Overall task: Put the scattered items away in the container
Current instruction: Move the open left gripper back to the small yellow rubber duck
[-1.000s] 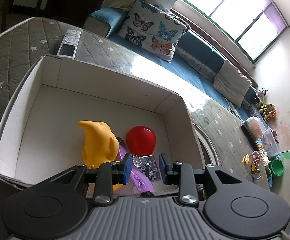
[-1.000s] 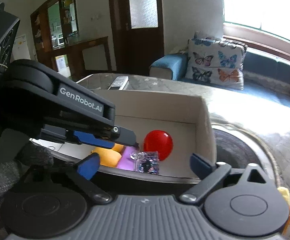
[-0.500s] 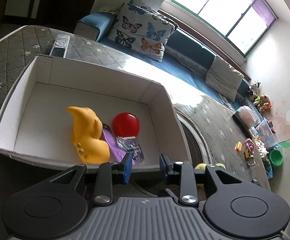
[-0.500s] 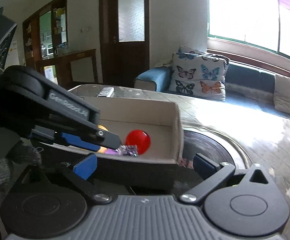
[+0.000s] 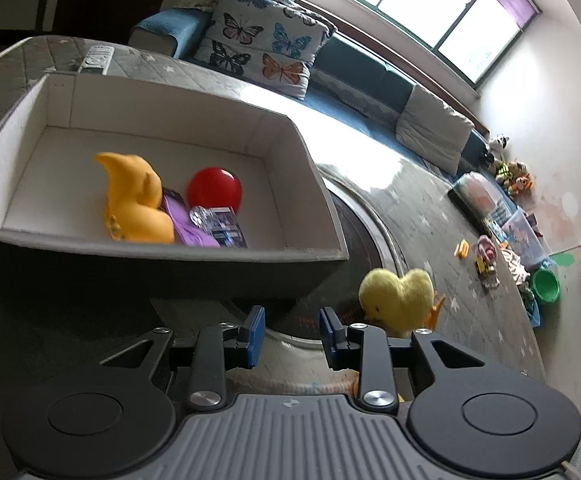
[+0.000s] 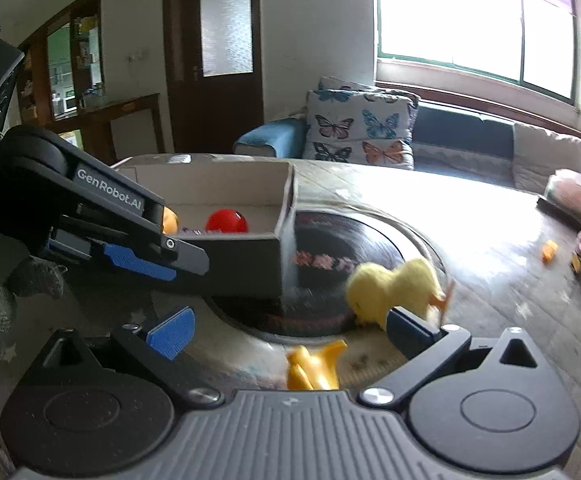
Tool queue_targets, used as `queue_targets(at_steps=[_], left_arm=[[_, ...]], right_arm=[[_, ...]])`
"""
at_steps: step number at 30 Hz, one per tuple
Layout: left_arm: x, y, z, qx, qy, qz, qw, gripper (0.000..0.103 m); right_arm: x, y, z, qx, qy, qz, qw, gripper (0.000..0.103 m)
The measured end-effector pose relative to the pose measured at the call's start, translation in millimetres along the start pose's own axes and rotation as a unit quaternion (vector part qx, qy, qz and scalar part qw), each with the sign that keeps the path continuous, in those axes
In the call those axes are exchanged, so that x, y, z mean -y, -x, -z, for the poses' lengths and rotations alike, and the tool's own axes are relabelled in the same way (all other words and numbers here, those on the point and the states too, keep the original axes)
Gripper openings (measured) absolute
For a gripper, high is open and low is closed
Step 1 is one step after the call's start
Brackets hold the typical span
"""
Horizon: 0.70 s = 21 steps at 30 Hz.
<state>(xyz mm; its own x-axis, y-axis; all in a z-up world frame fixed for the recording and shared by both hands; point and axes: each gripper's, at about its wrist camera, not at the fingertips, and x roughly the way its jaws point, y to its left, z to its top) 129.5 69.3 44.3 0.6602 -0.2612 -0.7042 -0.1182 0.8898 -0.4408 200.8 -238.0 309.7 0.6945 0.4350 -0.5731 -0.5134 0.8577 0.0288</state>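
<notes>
A white cardboard box [image 5: 314, 184] holds an orange toy [image 5: 134, 200], a red ball [image 5: 214, 190], a purple piece [image 5: 188, 226] and a shiny packet [image 5: 222, 228]. My left gripper [image 5: 292, 334] is open and empty, in front of the box's near wall. A yellow plush chick [image 5: 396, 298] lies on the mat to its right. In the right wrist view the box [image 6: 246, 258] is at the left, the chick [image 6: 390, 284] lies by my right fingertip, and a small yellow toy [image 6: 314, 366] lies between the fingers. My right gripper [image 6: 290, 336] is wide open and empty.
A remote [image 5: 96, 58] lies beyond the box. A sofa with butterfly cushions [image 5: 262, 48] runs along the back. Small toys [image 5: 484, 258], a green bowl [image 5: 546, 284] and plastic bins [image 5: 478, 194] sit at the far right. The left gripper's body [image 6: 90, 216] shows at the left of the right wrist view.
Both grippers have drawn back from over the box. The packet now lies in the box. The plush chick and the small yellow toy have come into view.
</notes>
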Motion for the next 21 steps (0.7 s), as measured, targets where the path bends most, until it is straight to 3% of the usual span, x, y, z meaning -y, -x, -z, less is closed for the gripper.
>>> queue_targets(at_steps=[21], left_arm=[[41,-20,38,-0.041,-0.027,0.013,0.9987,0.034]], right_arm=[[24,17,51,-0.035,-0.043,0.003,0.998,0.099]])
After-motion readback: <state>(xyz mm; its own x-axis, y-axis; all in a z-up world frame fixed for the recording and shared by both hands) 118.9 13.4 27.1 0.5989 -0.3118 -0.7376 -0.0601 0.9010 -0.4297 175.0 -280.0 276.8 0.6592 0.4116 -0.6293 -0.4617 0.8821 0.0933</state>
